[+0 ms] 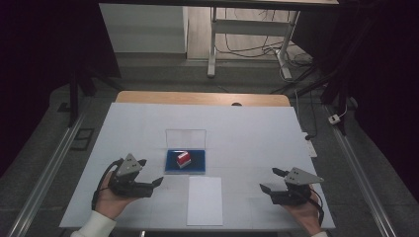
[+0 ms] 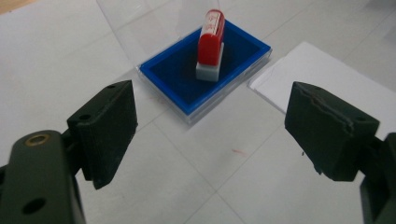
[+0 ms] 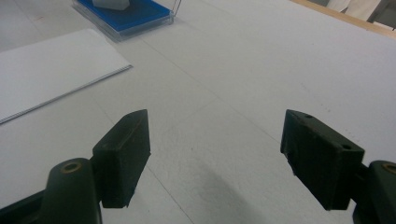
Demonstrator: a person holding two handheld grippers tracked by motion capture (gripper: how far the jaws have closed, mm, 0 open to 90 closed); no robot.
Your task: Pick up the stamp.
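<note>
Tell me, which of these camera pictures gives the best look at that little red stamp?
The left gripper view: the red stamp stands close and large on the blue ink pad, its grey base and label visible. The high view shows it small and far. The right gripper view catches just a pale bit of its base at the top edge.

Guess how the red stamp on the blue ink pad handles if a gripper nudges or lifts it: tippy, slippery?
Likely tippy: the red stamp stands tall on a narrow white base, already leaning a little on the blue ink pad. Its glossy, rounded top may slip between the jaws, so gripping its long flat sides seems safer. Probably light and rigid for its size.
</note>
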